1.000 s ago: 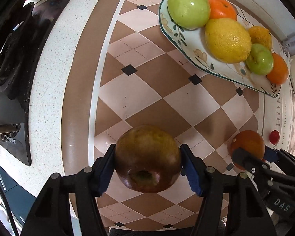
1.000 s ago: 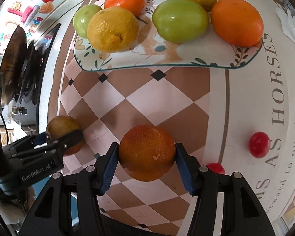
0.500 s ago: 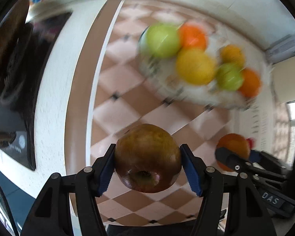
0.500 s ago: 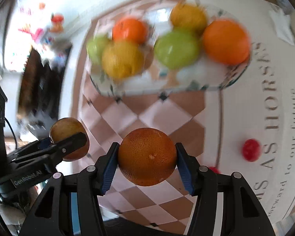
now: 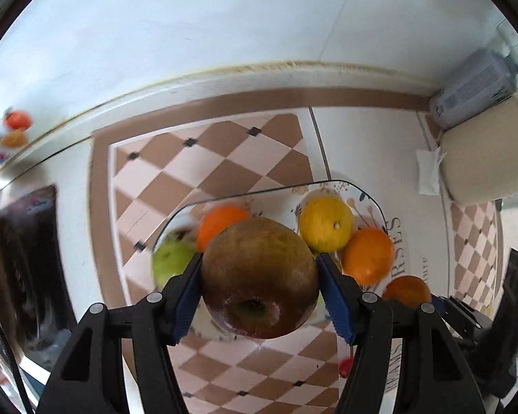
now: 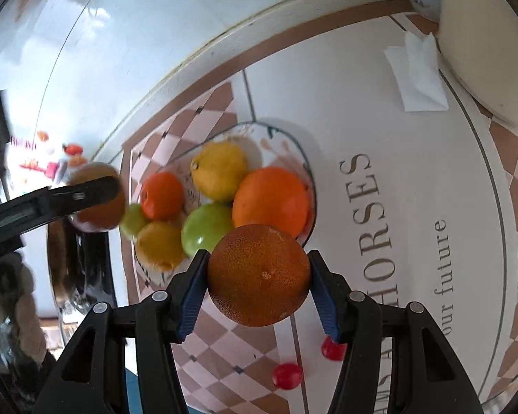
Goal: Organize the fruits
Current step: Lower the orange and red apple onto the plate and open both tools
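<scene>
Left tongs [image 5: 259, 296] clenched brown apple [image 5: 259, 279], right tongs [image 6: 258, 288] clenched orange [image 6: 259, 274]; both held above the fruit plate [image 6: 302, 169], apparently for placing.

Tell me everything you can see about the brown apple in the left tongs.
The brown apple is round, russet brown-green above and glossy dark red around its dimpled end, which faces the camera. The left tongs are shut on it, a blue pad pressing each side. It is held in the air in front of the fruit plate, touching nothing else. The right view shows it blurred.
</scene>
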Demonstrator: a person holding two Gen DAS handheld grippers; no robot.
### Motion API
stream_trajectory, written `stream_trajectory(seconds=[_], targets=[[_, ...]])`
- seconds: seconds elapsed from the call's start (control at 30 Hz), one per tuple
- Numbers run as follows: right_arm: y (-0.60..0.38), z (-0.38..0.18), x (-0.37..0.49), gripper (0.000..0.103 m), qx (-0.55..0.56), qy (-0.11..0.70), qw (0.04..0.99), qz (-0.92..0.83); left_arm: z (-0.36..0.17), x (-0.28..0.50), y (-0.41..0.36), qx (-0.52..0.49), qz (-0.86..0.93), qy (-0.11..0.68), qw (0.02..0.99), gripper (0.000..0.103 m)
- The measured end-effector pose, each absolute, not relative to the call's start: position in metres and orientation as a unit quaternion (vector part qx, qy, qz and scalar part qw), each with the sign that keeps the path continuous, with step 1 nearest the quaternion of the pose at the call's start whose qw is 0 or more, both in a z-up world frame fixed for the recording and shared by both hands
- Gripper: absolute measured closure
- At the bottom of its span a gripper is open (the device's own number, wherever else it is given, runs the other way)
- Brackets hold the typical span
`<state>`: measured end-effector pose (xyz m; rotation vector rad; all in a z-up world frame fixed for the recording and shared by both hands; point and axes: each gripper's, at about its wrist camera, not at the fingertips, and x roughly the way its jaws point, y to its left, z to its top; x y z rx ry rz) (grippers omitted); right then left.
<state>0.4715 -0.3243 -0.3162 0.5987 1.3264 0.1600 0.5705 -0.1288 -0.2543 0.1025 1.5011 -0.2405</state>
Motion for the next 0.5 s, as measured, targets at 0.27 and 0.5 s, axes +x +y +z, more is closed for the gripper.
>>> stream_trajectory(seconds=[0.27, 0.5], targets=[[-0.35, -0.305, 0.509, 0.044, 0.29, 0.582, 0.758, 0.058, -0.305, 0.596, -0.157, 0.091, -0.113, 0.73, 0.668, 0.041], [-0.342, -0.314, 0.56, 0.044, 0.25, 0.595, 0.761, 0.06, -0.305, 0.597, -0.168, 0.092, -0.123, 0.729, 0.667, 0.039]])
